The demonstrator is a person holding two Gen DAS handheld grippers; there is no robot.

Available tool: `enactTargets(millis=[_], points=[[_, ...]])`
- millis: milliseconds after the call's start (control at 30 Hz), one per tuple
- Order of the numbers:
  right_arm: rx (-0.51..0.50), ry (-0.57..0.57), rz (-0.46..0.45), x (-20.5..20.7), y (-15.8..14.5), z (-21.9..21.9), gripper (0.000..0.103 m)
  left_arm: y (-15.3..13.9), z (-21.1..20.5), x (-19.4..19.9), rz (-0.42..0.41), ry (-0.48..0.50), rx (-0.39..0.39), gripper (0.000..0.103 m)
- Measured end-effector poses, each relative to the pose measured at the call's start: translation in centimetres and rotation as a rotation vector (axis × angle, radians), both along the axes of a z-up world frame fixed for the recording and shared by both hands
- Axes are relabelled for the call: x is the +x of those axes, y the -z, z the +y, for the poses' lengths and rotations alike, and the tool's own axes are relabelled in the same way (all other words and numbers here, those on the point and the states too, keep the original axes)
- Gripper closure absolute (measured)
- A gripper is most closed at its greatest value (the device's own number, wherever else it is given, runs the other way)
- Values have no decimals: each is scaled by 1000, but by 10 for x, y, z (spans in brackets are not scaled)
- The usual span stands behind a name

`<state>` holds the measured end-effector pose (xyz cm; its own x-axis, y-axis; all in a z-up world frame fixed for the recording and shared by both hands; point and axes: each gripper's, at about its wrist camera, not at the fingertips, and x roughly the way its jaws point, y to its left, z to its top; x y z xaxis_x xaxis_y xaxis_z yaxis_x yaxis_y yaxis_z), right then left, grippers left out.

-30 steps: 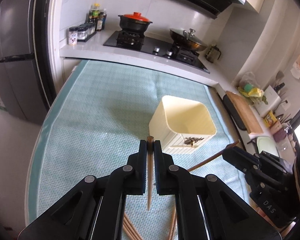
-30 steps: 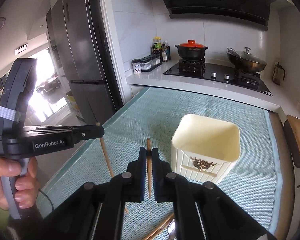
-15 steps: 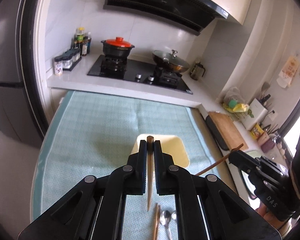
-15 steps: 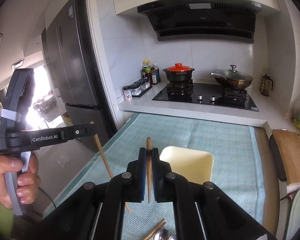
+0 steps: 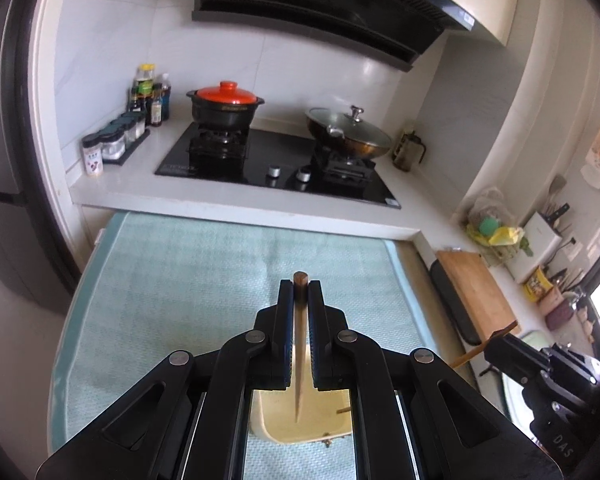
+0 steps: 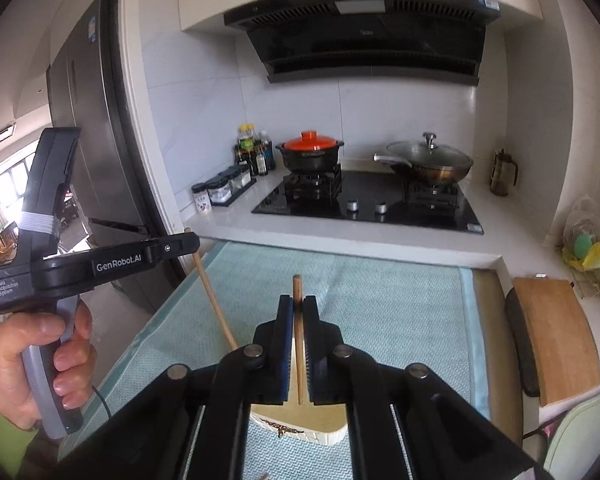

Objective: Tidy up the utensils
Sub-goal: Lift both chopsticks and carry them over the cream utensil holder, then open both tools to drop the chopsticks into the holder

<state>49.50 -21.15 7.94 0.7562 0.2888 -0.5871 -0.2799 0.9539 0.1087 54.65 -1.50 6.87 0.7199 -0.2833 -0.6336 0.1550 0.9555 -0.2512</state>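
Observation:
My left gripper (image 5: pixel 300 290) is shut on a wooden chopstick (image 5: pixel 299 328) that points down into the cream utensil holder (image 5: pixel 324 416) showing between its arms. My right gripper (image 6: pixel 298 306) is shut on a second chopstick (image 6: pixel 298 344), whose lower end hangs over the same holder (image 6: pixel 320 434). In the right wrist view a hand holds the left gripper (image 6: pixel 186 243) at the left, its chopstick (image 6: pixel 214 304) slanting down toward the holder. The left wrist view shows the right gripper (image 5: pixel 498 342) at the lower right with its chopstick (image 5: pixel 470 356).
A teal mat (image 5: pixel 180 280) covers the table. Behind it runs a white counter with a black hob (image 5: pixel 276 168), a red-lidded pot (image 5: pixel 226 106), a lidded wok (image 5: pixel 348 132) and spice jars (image 5: pixel 112 144). A wooden cutting board (image 6: pixel 556 332) lies right, a fridge (image 6: pixel 96 140) stands left.
Both grippers rose and moved forward with their chopsticks. The holder, ahead of the fingers before, now lies under them. The loose utensils on the mat have dropped out of view.

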Motion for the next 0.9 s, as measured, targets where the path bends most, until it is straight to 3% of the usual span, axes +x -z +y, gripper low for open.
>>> enactTargets(millis=[267, 433, 467, 500, 600, 800, 900], points=[[41, 3, 227, 50, 76, -3, 97, 68, -18, 27, 141, 26, 46, 98], [47, 31, 236, 58, 86, -4, 95, 74, -22, 22, 156, 26, 85, 92], [37, 37, 228, 57, 84, -3, 95, 72, -21, 19, 150, 29, 90, 81], [32, 40, 221, 56, 81, -2, 89, 69, -20, 16, 142, 26, 97, 64], [34, 45, 187, 44, 71, -2, 52, 53, -13, -4, 73, 1, 116, 35], [-3, 17, 81, -13, 44, 0, 52, 24, 21, -71, -44, -20, 98, 5], [10, -12, 50, -52, 38, -2, 52, 22, 43, -118, -122, -50, 93, 3]])
